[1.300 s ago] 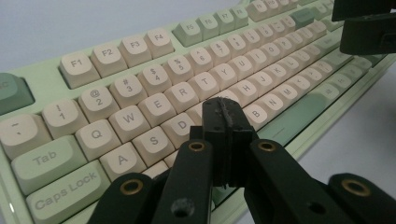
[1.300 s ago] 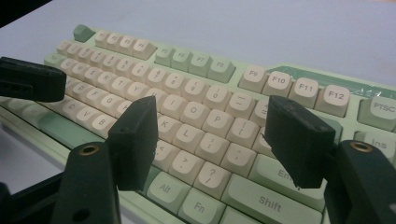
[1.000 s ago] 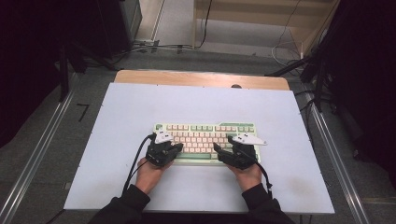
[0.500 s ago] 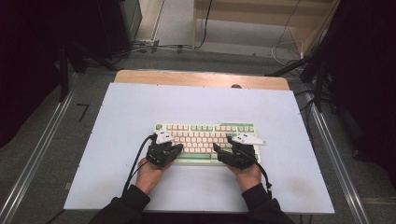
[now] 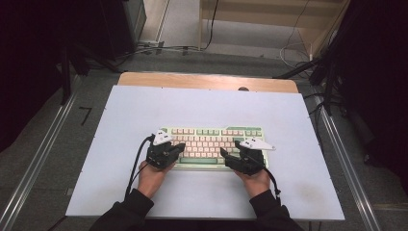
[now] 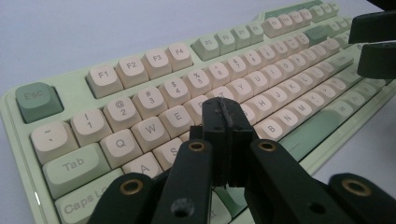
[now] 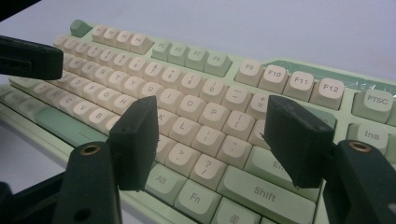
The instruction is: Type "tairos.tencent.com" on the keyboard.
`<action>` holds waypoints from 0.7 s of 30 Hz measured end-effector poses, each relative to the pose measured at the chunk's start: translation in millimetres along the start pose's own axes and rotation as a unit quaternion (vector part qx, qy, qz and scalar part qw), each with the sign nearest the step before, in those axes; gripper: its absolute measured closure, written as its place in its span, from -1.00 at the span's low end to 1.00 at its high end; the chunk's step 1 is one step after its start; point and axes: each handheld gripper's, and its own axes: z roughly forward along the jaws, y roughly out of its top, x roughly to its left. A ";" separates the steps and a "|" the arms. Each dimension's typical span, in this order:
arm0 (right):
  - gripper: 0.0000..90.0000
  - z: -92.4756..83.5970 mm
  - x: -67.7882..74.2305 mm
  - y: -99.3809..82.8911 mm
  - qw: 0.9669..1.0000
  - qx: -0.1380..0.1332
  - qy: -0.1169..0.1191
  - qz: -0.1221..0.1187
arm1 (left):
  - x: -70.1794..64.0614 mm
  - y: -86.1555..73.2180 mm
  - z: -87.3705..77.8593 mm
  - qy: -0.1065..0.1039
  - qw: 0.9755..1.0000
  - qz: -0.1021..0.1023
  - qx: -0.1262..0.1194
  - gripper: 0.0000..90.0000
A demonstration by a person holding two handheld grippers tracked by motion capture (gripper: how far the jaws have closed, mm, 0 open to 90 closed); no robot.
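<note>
Centrally, on the white table (image 5: pixel 120 144) backed by a wooden strip (image 5: pixel 207 81), the green keyboard (image 5: pixel 211 132) is flanked below by the left gripper (image 5: pixel 179 148), jaws pressed together over its keys, and the right gripper (image 5: pixel 226 155), jaws held apart.

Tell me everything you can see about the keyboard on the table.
The keyboard is pale green, plastic-looking, with cream keycaps and green ones such as Esc, Tab and Shift. It lies flat, long side toward the person, on the white table. The left gripper, jaws shut, hovers over its letter keys; the right gripper, jaws open, over its right part.
</note>
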 end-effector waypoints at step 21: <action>-0.25 -7.7 -3.1 -6.3 1.000 0.001 -0.009 0.006 | 8.8 5.5 10.2 0.029 1.000 -0.009 -0.002 1.00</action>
